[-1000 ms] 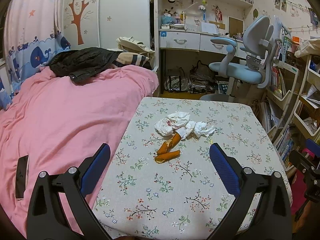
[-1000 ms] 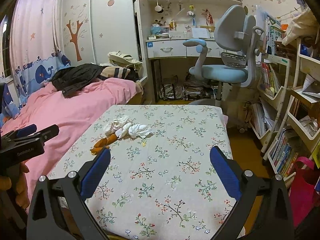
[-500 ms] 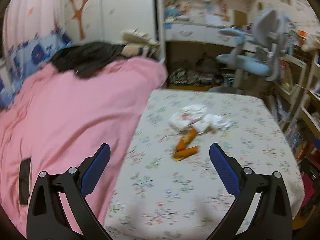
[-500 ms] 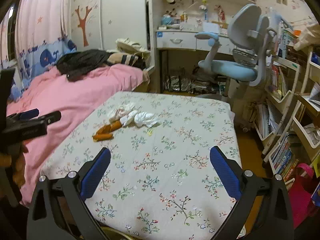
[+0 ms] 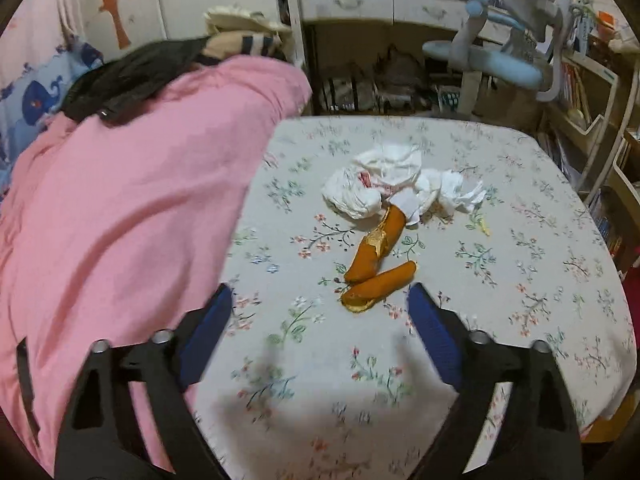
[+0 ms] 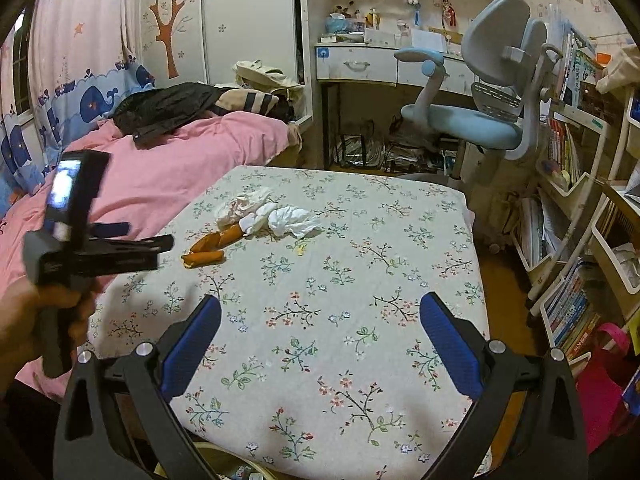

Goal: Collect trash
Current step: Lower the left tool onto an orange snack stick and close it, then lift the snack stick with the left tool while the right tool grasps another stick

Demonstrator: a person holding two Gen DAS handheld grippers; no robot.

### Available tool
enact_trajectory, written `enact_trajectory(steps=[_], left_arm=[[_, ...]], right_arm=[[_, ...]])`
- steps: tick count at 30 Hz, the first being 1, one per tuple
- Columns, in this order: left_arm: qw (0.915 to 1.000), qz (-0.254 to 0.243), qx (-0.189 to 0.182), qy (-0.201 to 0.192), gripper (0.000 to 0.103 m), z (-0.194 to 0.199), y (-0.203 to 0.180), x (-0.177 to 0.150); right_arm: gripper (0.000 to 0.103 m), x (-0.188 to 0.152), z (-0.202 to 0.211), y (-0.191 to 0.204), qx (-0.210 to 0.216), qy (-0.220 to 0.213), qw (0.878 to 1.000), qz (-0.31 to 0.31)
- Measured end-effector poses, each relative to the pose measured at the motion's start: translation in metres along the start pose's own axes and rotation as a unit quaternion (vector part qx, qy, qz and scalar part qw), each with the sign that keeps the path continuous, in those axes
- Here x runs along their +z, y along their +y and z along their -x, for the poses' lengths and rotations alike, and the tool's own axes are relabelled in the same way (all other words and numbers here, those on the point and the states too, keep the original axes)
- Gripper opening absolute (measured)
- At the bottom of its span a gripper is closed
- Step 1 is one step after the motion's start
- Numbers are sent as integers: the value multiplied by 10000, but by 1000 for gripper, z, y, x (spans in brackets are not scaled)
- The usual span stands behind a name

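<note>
Orange peels point(image 5: 376, 268) just ahead of wide-open left claw point(image 5: 320, 312), untouched.

The left claw point(image 5: 320, 328) has its base cut off by the bottom edge, and the desk point(image 5: 304, 396) just beneath it is smeared by motion blur. Ahead of it, crumpled tissues point(image 5: 384, 184) cover the far end of one orange peel point(image 5: 376, 244). Beside them lies a small yellowish scrap point(image 5: 483, 227), too small to identify.

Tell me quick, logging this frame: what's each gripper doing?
Left gripper: open, empty, near the orange peels.
Right gripper: open, empty, above the table.
</note>
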State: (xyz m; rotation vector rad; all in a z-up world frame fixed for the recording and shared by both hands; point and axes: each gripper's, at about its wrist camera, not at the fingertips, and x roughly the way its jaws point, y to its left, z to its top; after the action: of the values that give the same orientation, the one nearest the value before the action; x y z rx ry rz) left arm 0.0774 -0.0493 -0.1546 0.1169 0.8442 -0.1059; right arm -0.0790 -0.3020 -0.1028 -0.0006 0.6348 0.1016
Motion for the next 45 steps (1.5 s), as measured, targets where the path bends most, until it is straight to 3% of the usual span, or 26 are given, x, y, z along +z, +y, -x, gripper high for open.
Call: enact_trajectory(steps=[3, 9, 11, 14, 15, 16, 25, 30, 39, 42, 45], left_arm=[[9998, 61, -136, 142, 70, -21, -1, 8], [9988, -228, -301, 299, 69, -55, -20, 18], [9983, -323, -325, 360, 63, -63, -26, 21], [9971, -254, -435, 570, 36, -77, -28, 24], [9968, -206, -455, 620, 23, -80, -26, 25], [9964, -108, -502, 677, 18, -82, -22, 26], [9906, 849, -898, 581, 17, -58, 28, 43], [9892, 1034, -1007, 265, 17, -33, 41, 53], [9866, 1246, -1050, -84, 18, -8, 55, 64], [9857, 1300, -1069, -87, 18, -6, 60, 63], [9848, 1361, -1073, -97, 18, -6, 65, 62]], right_arm=[[96, 0, -1, -5, 50, 28, 10000, -66], [96, 0, -2, 0, 178, 65, 9998, -15], [96, 0, -4, 6, 215, 92, 9997, 77], [95, 0, -9, 15, 271, 158, 9992, 240], [96, 0, -10, 17, 293, 179, 9990, 278], [95, 0, -12, 20, 335, 210, 9987, 315], [95, 14, -68, 45, 1082, 705, 9915, 164], [95, 16, -92, 79, 1313, 896, 9846, 732], [94, 34, -130, 98, 1648, 908, 9806, 544], [89, 42, -139, 118, 1935, 783, 9684, 1367], [80, 48, -160, 131, 2199, 1015, 9500, 1969]])
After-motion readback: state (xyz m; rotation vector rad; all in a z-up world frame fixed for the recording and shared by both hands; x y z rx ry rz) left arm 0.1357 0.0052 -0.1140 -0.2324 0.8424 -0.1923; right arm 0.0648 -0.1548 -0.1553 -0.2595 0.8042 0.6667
